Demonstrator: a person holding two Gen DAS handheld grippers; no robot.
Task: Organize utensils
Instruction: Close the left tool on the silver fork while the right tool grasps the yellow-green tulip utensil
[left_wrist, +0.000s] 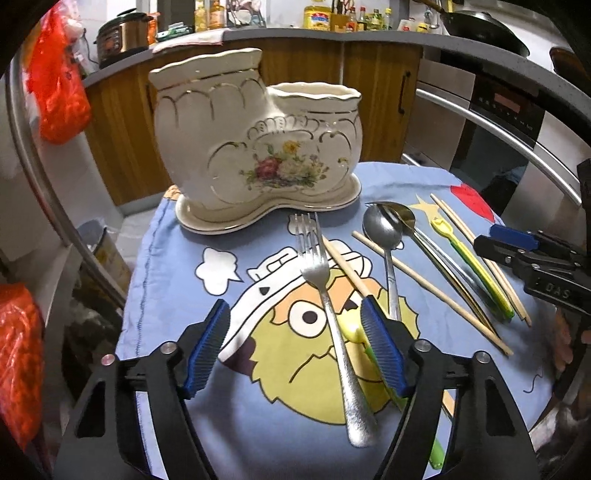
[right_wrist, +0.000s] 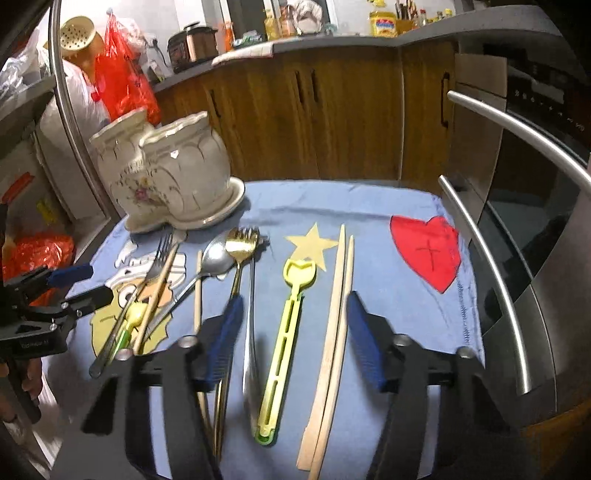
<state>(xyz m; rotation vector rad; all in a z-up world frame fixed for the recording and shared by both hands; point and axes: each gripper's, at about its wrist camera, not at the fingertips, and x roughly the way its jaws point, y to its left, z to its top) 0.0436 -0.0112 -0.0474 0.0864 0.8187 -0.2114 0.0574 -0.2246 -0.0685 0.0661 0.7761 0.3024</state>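
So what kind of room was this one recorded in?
A home kitchen, most likely: wooden cabinets under a countertop crowded with oil bottles, a wok, and a built-in oven beside the table.

The letters "DAS" stand on the right claw (left_wrist: 511, 245); a black cross marks the red heart (right_wrist: 428, 253).

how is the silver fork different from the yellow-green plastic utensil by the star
The fork is shiny metal with tines; the plastic utensil is matte yellow-green with a slotted handle. The fork lies between the left gripper's fingers, the plastic utensil between the right gripper's. A chopstick crosses the fork; the plastic utensil lies uncrossed. Both lie flat on the blue cloth.
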